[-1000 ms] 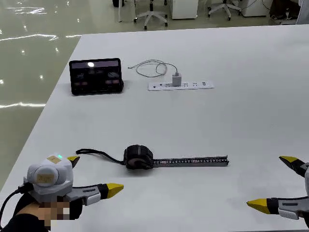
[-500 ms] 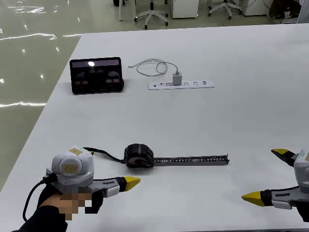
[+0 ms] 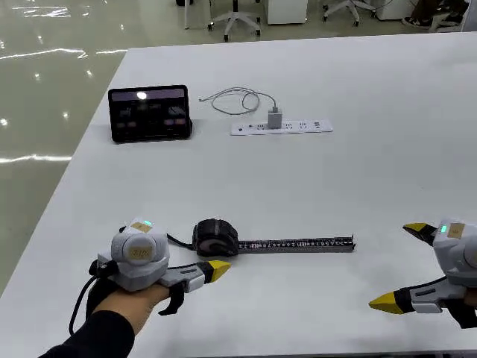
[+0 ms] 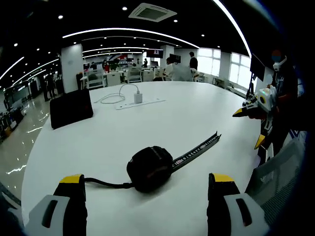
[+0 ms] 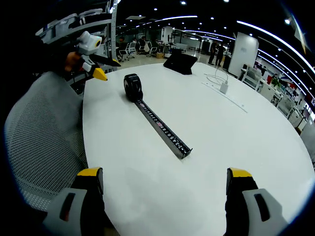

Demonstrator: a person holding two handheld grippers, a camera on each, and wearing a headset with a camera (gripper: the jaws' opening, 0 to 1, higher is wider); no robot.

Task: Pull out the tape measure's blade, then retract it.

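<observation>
Near the worktop's [image 3: 335,171] front edge lies the black tape measure [image 3: 215,239] (rounded case, dark cord trailing behind); its blade [image 3: 298,244] lies drawn out flat; the left claw [image 4: 147,178] gapes wide just before the case, touching nothing; the right claw [image 3: 399,265] is released too, apart from the blade's tip.

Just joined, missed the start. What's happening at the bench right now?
A person holds a two-jaw gripper in each hand over a white table. The tape measure lies on it, its blade pulled out flat toward the right gripper. The left gripper is open close to the tape measure, one jaw on each side, not gripping it. The right gripper is open too, off past the blade's tip, holding nothing.
</observation>
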